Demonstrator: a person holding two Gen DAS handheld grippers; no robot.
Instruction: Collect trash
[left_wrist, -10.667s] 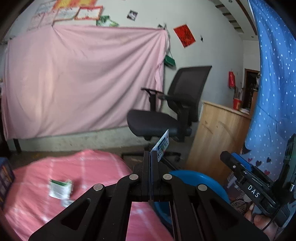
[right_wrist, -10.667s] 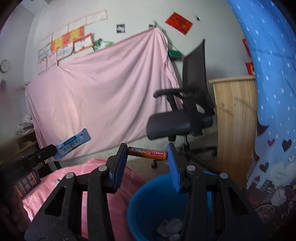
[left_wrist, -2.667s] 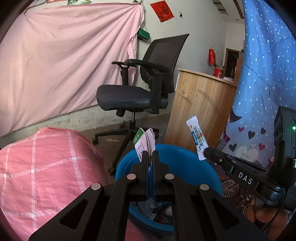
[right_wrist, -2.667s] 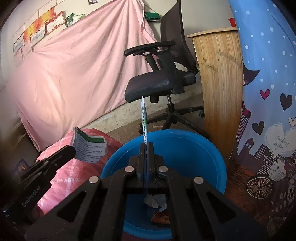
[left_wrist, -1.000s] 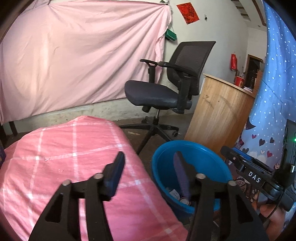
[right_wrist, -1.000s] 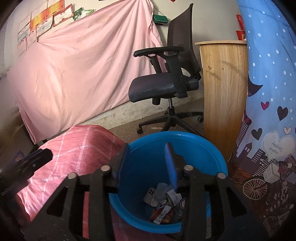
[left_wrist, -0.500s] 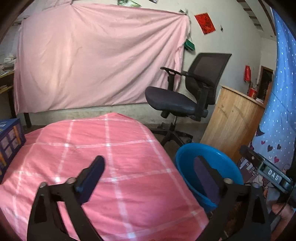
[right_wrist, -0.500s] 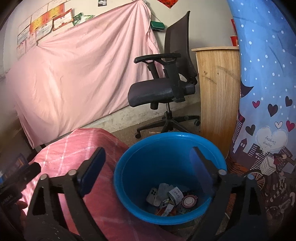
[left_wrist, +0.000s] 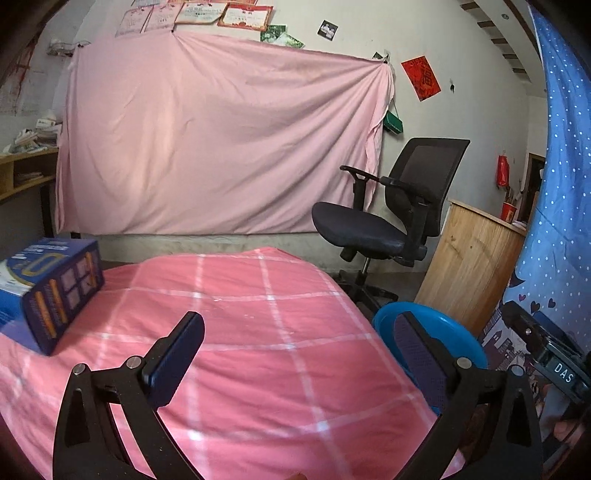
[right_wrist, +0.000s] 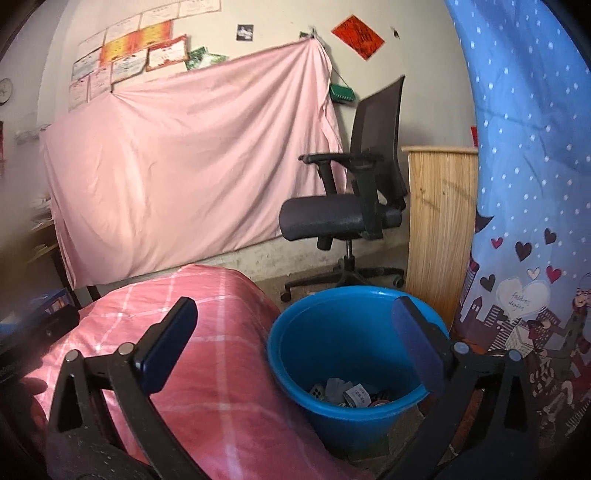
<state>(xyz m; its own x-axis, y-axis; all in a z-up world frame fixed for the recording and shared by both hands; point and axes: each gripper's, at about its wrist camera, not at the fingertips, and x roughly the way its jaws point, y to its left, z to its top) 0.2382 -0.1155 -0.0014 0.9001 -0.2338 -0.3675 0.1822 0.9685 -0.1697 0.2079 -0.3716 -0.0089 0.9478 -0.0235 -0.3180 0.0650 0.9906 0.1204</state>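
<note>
A blue plastic bin (right_wrist: 314, 354) stands on the floor to the right of the pink checked table (right_wrist: 221, 369). Several pieces of trash (right_wrist: 351, 397) lie at its bottom. My right gripper (right_wrist: 295, 350) is open and empty, held above the table's edge and the bin's left rim. My left gripper (left_wrist: 295, 354) is open and empty above the pink checked tablecloth (left_wrist: 258, 332). The bin (left_wrist: 439, 328) shows past the table's right edge in the left wrist view. The right gripper's body (left_wrist: 546, 354) shows at the far right there.
A blue carton (left_wrist: 48, 288) sits on the table at the left. A black office chair (left_wrist: 391, 221) stands behind the bin, with a wooden cabinet (left_wrist: 469, 266) beside it. A blue patterned curtain (right_wrist: 528, 221) hangs at the right. A pink sheet (left_wrist: 221, 147) covers the back wall.
Both grippers have pulled back and up from the bin with jaws wide open. The left one has swung left over the table, bringing the blue carton into view.
</note>
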